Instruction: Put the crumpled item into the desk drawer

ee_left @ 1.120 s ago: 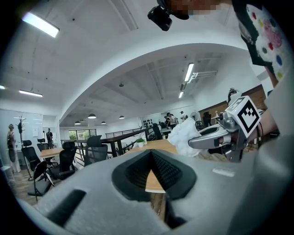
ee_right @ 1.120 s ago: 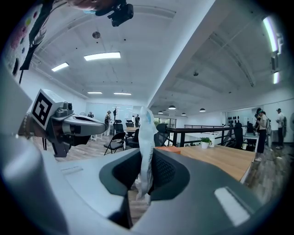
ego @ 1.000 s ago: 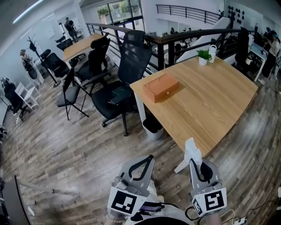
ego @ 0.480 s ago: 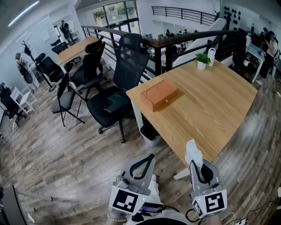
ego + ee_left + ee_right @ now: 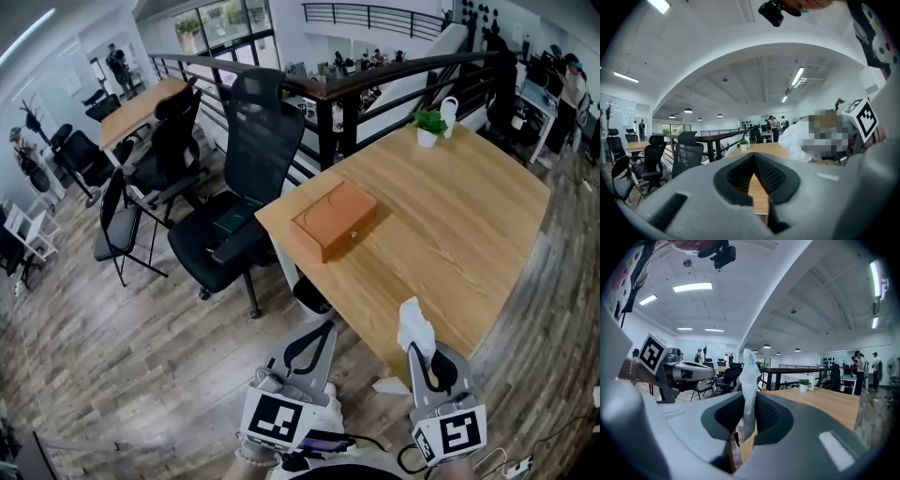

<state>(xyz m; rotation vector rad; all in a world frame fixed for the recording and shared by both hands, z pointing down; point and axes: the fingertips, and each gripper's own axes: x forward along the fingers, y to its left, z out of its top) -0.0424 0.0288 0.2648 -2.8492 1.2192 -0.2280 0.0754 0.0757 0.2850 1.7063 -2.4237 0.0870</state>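
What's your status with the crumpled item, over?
Left gripper shut, empty. Right gripper shut on white crumpled item. Desk ahead, orange box on top; no open drawer seen. Black chair at desk's left.

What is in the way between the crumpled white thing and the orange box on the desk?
Nothing visible. The right gripper is shut on the crumpled white thing near the front edge of the desk, and only bare wood lies between it and the orange box. The box looks closed, though.

Grey wood-plank floor [image 5: 112, 328], black mesh office chairs [image 5: 253, 141], a dark railing [image 5: 375, 75] and bright windows [image 5: 216, 23] beyond.
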